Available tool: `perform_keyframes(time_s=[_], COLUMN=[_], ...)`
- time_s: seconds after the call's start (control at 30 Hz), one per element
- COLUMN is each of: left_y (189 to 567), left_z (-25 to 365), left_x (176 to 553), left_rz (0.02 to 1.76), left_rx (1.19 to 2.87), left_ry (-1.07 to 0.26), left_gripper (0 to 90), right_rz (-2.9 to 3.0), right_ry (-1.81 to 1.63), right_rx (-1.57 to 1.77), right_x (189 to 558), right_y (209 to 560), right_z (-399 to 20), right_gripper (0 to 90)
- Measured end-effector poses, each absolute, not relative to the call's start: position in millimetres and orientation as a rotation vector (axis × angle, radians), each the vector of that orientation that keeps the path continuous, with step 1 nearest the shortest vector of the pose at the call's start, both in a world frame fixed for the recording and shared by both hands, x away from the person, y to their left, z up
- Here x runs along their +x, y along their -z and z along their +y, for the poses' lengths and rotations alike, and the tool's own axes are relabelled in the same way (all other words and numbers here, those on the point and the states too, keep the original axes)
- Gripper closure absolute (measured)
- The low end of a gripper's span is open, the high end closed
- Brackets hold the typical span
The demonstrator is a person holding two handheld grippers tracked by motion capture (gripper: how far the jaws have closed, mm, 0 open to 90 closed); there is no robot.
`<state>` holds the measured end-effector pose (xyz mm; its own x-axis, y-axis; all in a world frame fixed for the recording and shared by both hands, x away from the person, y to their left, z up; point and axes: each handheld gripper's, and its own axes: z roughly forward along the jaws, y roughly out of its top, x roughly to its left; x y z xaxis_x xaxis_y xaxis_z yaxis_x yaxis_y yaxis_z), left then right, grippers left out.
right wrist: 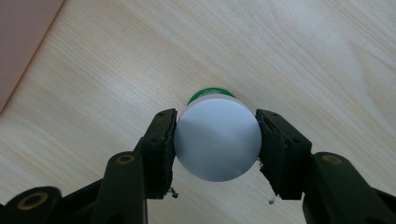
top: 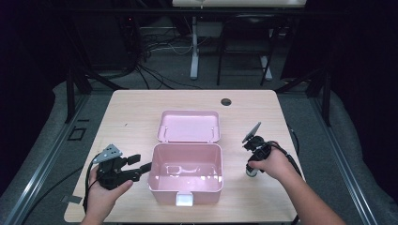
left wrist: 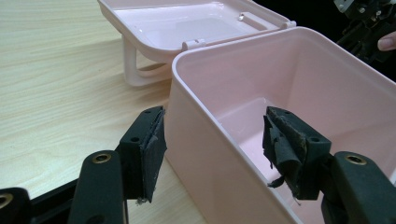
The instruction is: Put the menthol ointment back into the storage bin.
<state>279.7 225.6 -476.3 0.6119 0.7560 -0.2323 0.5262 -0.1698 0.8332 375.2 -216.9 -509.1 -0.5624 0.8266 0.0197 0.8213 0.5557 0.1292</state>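
White-capped bottle (right wrist: 217, 140) btwn right gripper (right wrist: 215, 140) fingers, pads touching both sides.

Pale wooden table (top: 136, 105) (open pink box (top: 186, 176), small white bottle (top: 252, 171))

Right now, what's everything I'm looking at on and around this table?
Table: one, light wood, with a dark round hole near its far edge.
Box: one, pink, open and empty, middle of the table near its front edge; white latch on its front.
Lid: one, pink, folded back behind the box, lying open.
Jar: one, white with a green end, standing on the table right of the box.
Desk legs and cables: pale legs and dark cables on the floor beyond the table.
Left claw: one, black, open, its jaws astride the box's left wall.
Right claw: one, black, pointing down, closed on the jar.
Hands: two, one holding each claw.
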Motion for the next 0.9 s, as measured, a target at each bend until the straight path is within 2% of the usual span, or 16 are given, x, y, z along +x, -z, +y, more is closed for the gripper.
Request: perform_keyframes(time_s=[0.47, 0.53, 0.7, 0.9], left_y=[475.0, 474.7, 474.7, 472.7], left_z=[227.9, 228.1, 225.9, 225.2], left_x=[280.1, 280.2, 279.4, 278.2], left_rz=[1.037, 1.026, 1.003, 0.981], left_rx=[1.83, 1.831, 1.854, 1.881], left_ry=[-0.27, -0.264, -0.269, -0.317], left_gripper=[39.9, 44.3, 48.5, 49.6], right_rz=[2.742, 2.744, 2.746, 2.762], right_ry=[-0.179, -0.184, -0.199, -0.193], right_rx=[1.388, 1.365, 1.317, 1.258], right_x=[370.3, 369.0, 365.8, 361.5], right_y=[485.8, 479.7, 465.3, 448.4], right_z=[-208.8, -206.9, -200.2, -190.6], right_gripper=[50.0, 50.0, 50.0, 50.0])
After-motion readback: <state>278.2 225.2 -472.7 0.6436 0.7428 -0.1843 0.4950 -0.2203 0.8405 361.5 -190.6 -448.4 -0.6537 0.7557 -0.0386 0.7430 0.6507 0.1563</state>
